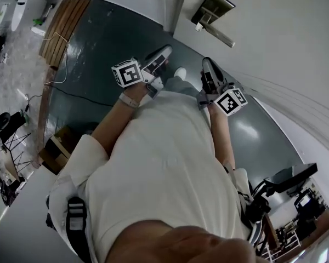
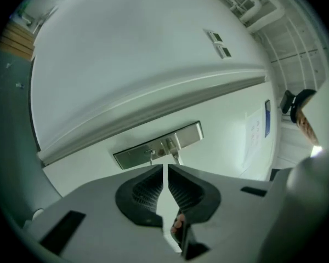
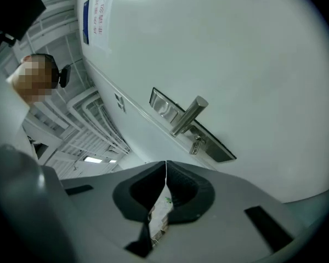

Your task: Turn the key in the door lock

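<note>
The white door [image 1: 274,43] carries a metal lock plate [image 1: 213,10] with a lever handle [image 1: 222,36], seen at the top right of the head view. In the left gripper view the lock plate [image 2: 159,145] lies just beyond the jaws, and a small key [image 2: 151,154] sticks out of it beside the handle [image 2: 175,151]. The right gripper view shows the handle [image 3: 189,115] and the key [image 3: 197,144] hanging below it. My left gripper [image 1: 167,50] [image 2: 165,170] and right gripper [image 1: 207,62] [image 3: 165,165] are both shut, hold nothing, and are short of the door.
A slatted wooden bench [image 1: 63,29] and a loose cable [image 1: 59,64] lie on the dark floor at the left. A cardboard box [image 1: 57,149] sits lower left, an office chair [image 1: 288,182] lower right. Paper notices [image 2: 257,130] [image 3: 96,18] hang on the wall.
</note>
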